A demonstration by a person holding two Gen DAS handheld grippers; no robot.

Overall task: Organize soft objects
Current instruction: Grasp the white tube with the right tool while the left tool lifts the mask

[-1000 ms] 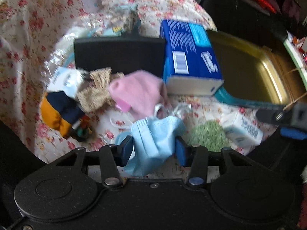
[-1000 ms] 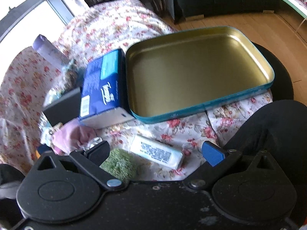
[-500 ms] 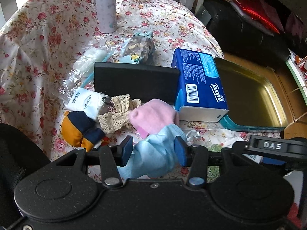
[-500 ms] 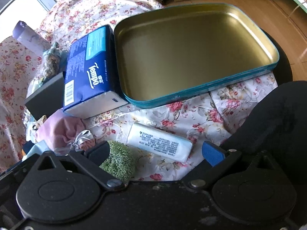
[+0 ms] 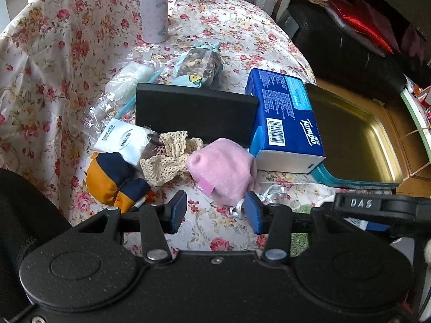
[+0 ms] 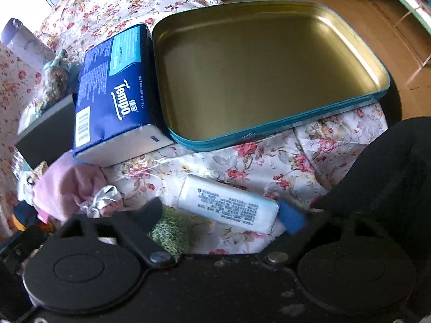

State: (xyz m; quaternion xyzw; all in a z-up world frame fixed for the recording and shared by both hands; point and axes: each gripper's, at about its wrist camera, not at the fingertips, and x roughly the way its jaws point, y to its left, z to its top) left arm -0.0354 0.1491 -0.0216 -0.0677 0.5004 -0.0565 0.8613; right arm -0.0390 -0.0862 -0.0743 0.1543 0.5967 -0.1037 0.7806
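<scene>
My left gripper point(image 5: 216, 211) hovers part open over the floral cloth with nothing between its fingers. Just beyond it lie a pink plush pouch point(image 5: 223, 172), a beige lace piece point(image 5: 169, 158) and a navy and orange pouch point(image 5: 113, 180). My right gripper point(image 6: 221, 216) points down over a white tissue packet point(image 6: 229, 203) and a green fluffy pad point(image 6: 172, 231). Its jaws are closing. The blue pad point(image 6: 292, 219) is at the packet's right end, and the dark left finger point(image 6: 150, 215) is over the green pad, clear of the packet. A gold tin tray point(image 6: 296, 132) lies empty behind.
A blue Tempo tissue pack point(image 5: 285, 118) leans on the tray's left rim, with a black box point(image 5: 194, 110) beside it. Further back are a snack bag point(image 5: 199, 62), a plastic-wrapped item point(image 5: 126, 78) and a lilac bottle point(image 5: 153, 8). A white packet point(image 5: 121, 140) lies left. The table edge drops off at right.
The light blue face mask that sat between my left fingers is no longer in view. My right gripper has sunk toward the white packet and its jaws have narrowed around it.
</scene>
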